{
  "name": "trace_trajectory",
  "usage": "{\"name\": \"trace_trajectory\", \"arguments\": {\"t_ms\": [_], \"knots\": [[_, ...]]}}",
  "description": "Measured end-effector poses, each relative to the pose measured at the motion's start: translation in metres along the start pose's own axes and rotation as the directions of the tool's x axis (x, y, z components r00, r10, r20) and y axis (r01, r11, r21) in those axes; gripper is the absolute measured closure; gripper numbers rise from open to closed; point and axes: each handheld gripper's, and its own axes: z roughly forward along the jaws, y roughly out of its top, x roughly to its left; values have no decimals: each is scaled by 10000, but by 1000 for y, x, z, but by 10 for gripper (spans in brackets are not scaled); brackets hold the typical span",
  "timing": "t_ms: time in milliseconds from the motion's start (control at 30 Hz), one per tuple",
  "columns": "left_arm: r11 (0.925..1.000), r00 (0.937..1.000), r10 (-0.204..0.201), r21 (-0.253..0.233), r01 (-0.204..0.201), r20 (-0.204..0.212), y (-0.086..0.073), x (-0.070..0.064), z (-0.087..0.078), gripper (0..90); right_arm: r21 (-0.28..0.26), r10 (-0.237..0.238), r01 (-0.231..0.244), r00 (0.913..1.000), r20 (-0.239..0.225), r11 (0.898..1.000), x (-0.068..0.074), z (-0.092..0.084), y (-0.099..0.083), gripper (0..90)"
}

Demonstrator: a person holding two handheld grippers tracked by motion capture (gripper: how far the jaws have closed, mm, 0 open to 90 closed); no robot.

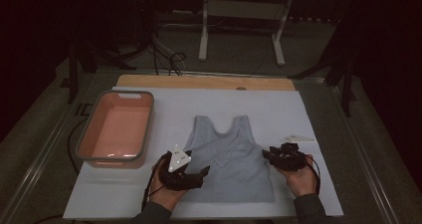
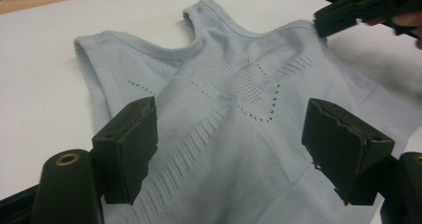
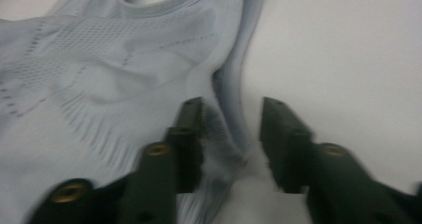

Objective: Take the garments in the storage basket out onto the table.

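L tool (image 1: pixel 199 173) sits over the lower left of the grey tank top (image 1: pixel 230 162), jaws spread wide w/ nothing between them. R tool (image 1: pixel 267 154) is at the top's right side edge, jaws parted and released; in the right gripper view that side hem lies between the two jaws. Top lies flat, neck away from the person, approx. centre of the white tabletop (image 1: pixel 278 109). Pink tub (image 1: pixel 118 128) stands left, apart from the top.
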Motion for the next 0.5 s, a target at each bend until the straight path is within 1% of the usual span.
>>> {"name": "trace_trajectory", "arguments": {"t_ms": [67,100,200,300,333,367,400,433,500], "knots": [[10000,10000,-11,-14,11,-28,0,1,-1,234,69,55,-56,9999,107,10000,2,-5,-5,533],[10000,10000,-35,-32,35,-32,0,1,-1,234,139,108,-109,9999,74,9998,3,-7,-8,523],[10000,10000,-66,-57,66,-58,0,2,-2,230,425,220,-223,9997,66,9988,6,-10,-19,517],[10000,10000,-48,-63,48,-46,0,2,-2,228,741,106,-113,9999,93,9972,6,-7,-26,530],[10000,10000,-44,-63,44,-47,0,2,-2,228,871,177,-185,9998,97,9960,5,-4,-28,530],[10000,10000,-44,-63,44,-47,0,2,-2,228,871,177,-185,9998,97,9960,5,-4,-28,530],[9999,10000,-74,-96,73,-56,0,2,-2,228,955,273,-275,9996,35,9951,4,-2,-29,534],[9999,9999,-89,-109,88,-64,0,3,-3,228,1195,372,-369,9993,-7,9922,5,2,-29,537],[9999,9999,-109,-125,108,-85,0,4,-4,228,1440,384,-381,9993,11,9888,7,7,-30,550]]}}
